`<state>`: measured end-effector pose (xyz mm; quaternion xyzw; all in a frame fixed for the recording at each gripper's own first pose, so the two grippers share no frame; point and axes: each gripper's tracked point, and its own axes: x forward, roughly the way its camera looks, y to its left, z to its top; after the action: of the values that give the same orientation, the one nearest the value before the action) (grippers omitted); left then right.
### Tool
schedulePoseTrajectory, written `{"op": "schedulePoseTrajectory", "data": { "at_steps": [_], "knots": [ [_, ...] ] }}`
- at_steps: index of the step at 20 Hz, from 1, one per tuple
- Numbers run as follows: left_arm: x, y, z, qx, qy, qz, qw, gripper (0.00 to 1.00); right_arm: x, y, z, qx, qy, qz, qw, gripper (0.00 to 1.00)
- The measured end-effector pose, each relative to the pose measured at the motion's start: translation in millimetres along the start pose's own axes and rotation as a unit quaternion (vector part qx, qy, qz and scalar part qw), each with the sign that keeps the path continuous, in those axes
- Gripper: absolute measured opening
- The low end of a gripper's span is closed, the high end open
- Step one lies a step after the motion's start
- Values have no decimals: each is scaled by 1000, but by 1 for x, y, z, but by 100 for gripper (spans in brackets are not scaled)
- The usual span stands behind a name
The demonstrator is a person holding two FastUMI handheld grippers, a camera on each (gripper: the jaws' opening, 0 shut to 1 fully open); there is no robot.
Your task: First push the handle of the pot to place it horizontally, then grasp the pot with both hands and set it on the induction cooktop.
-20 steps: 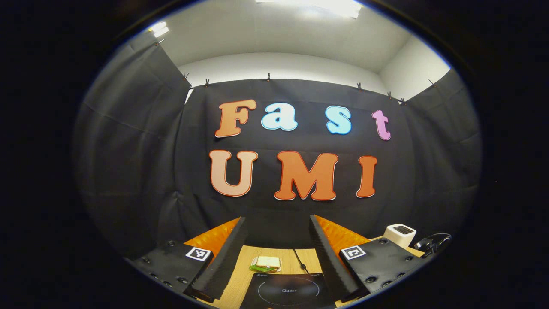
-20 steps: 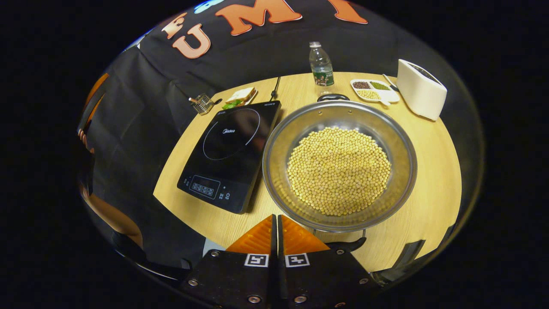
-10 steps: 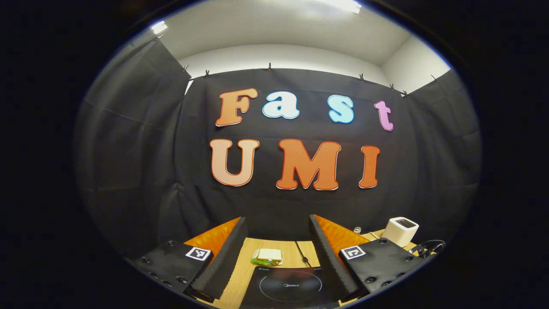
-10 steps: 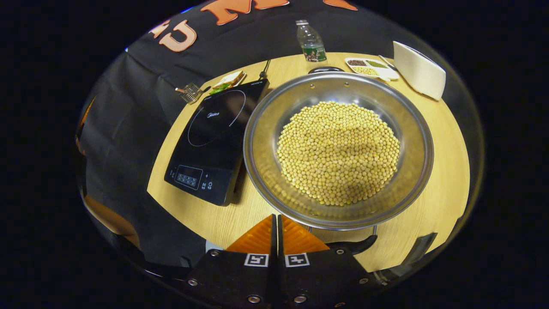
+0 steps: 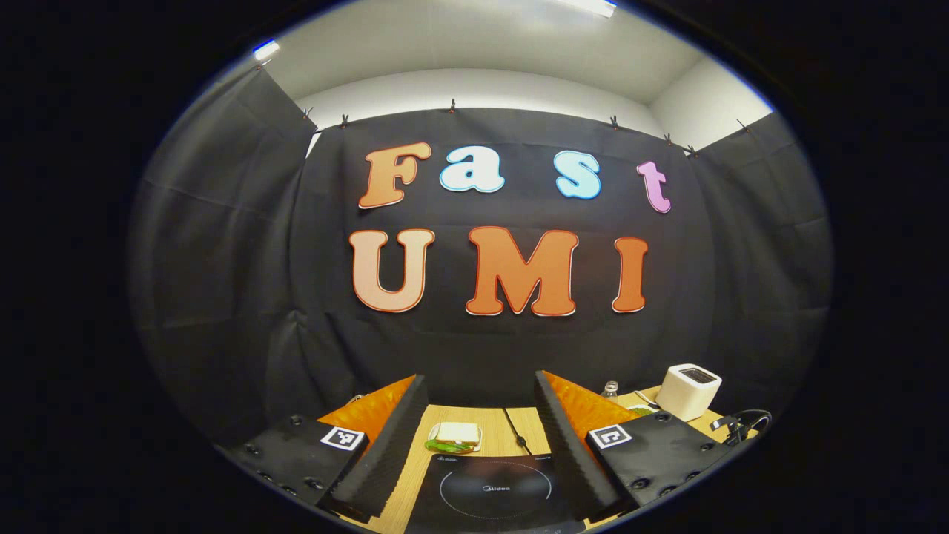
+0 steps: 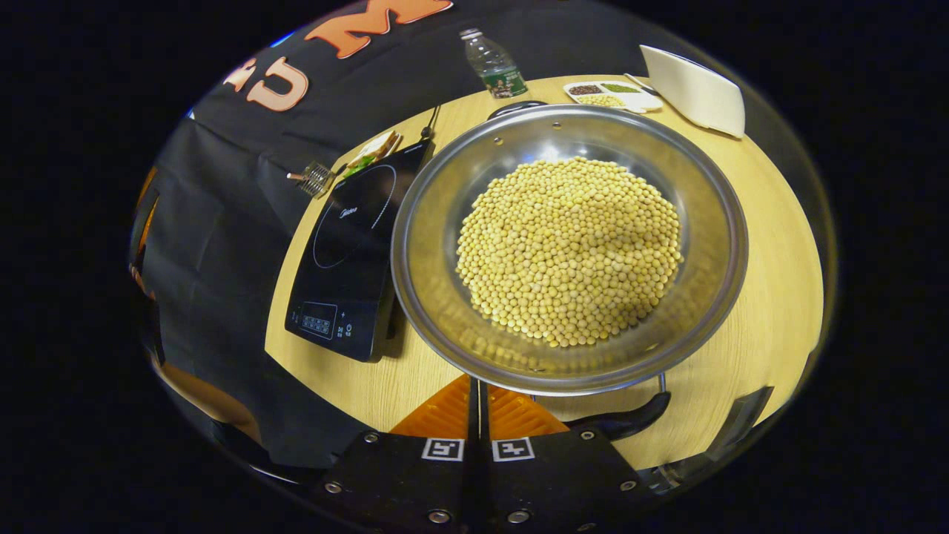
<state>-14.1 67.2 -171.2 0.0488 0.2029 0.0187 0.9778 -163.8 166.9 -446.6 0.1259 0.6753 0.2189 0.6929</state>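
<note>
Right gripper view looks down along the right gripper (image 6: 478,400), whose two fingers are pressed together with nothing between them, their tips just under the near rim of the pot (image 6: 569,245). At the pot's near side a dark handle (image 6: 621,421) lies beside the fingers; whether they touch it cannot be told. Soybeans (image 6: 569,248) are heaped in the pot, which stands on the wooden table (image 6: 764,297) just beside the induction cooktop (image 6: 348,252), its rim overlapping the cooktop's edge in this view. Bare table lies to the pot's right and near the front edge. Farther off stand a water bottle (image 6: 493,63), a divided dish of grains (image 6: 612,95) and a white appliance (image 6: 693,89); past the cooktop's far corner sit a sandwich (image 6: 371,152) and a small wire object (image 6: 315,178).

Left gripper view faces the booth wall from low down: the left gripper (image 5: 480,415) has its fingers spread wide and empty, the cooktop (image 5: 495,489) lying between them, the sandwich (image 5: 454,437) beyond it, the white appliance (image 5: 688,391) well to the right
</note>
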Motion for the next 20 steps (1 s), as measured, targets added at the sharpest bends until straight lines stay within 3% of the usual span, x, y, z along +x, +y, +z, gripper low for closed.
{"op": "schedulePoseTrajectory", "data": {
  "at_steps": [13, 20],
  "knots": [
    [19, -23, -38, 0, 36, -27, 999, 95, -18, -76, 19, 24, -21, -78, 996, 0],
    [24, -25, -43, -3, 36, -34, 999, 96, -28, -120, 40, 39, -33, -141, 989, 0]
  ]
}}
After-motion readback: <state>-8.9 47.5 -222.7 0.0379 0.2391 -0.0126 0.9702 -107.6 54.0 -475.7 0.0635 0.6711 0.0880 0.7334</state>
